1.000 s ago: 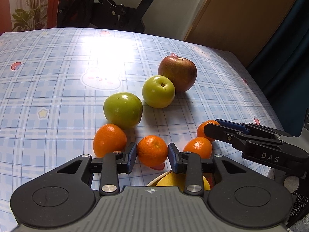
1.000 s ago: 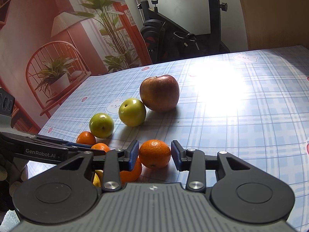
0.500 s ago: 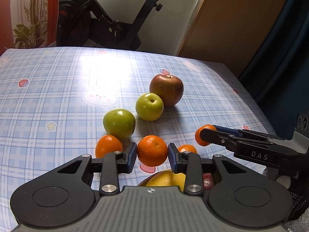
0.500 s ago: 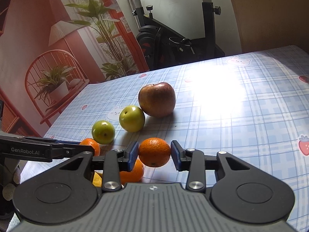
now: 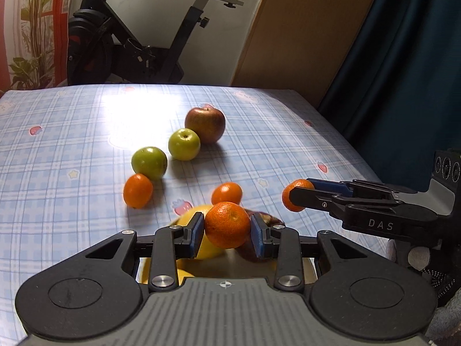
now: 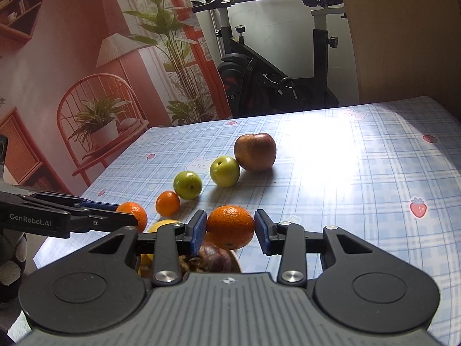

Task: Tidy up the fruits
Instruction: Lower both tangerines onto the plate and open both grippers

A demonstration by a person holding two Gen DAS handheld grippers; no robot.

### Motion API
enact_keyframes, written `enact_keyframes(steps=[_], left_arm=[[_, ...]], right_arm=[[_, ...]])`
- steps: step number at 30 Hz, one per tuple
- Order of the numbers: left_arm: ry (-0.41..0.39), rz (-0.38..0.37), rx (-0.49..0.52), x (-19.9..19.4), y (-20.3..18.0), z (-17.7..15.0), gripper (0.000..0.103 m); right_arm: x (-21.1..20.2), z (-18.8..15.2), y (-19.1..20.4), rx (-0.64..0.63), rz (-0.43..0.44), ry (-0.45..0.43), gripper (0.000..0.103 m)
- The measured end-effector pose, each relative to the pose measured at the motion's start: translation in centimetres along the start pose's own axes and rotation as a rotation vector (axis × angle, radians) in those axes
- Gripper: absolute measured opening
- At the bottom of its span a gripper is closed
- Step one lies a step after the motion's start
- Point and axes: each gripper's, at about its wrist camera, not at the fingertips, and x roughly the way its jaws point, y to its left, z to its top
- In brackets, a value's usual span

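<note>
Hidden: I am seeing only parts of a yellow fruit [image 5: 201, 248] and a dark reddish one [image 6: 214, 256] under my tongs; what is holding them is showing as a pale rim [image 6: 236, 261] I cannot identify.
Left gripper [image 5: 227, 230]: I am tilting it down over the table's near edge; its blue pads are pressing both sides of a tangerine [image 5: 227, 225], lifted clear of the cloth.
Right gripper [image 6: 230, 229]: I am angling it less steeply; its jaws are narrowed onto an orange [image 6: 230, 226], pads touching both flanks, held off the table.
Loose fruit: one small orange [image 5: 137, 190] is lying just beside a green apple [image 5: 149, 163]; a second green apple [image 5: 184, 144] is touching a red apple [image 5: 205, 125]; another small orange [image 5: 227, 192] is sitting apart, nearer me.
Surfaces: the plaid tablecloth [image 5: 72, 132] is glaring white mid-table; the citrus skins are looking dimpled, the apples smooth and glossy.
Background: an exercise bike [image 6: 273, 66] is standing behind the table.
</note>
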Motion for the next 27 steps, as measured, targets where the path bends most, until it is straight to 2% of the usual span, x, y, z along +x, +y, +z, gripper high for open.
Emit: enact_keyframes(steps=[6, 13, 20, 27], left_arm=[[0.066, -0.017, 0.008, 1.3, -0.7, -2.3, 0.037], [0.103, -0.015, 0.037, 2.8, -0.9, -3.0, 0.037], [0.129, -0.005, 0.049, 4.0, -0.9, -3.1, 0.037], [0.122, 0.005, 0.069, 4.4, -1.1, -3.0, 0.037]], right_arm=[[-1.4, -2.9, 1.2, -0.038, -0.008, 0.063, 0.039], [-1.3, -4.7, 2.0, -0.068, 0.008, 0.129, 0.039], [0.3, -5.4, 2.5, -0.083, 0.02, 0.171, 0.039], [0.9, -5.4, 2.3, -0.077, 0.025, 0.18, 0.04]])
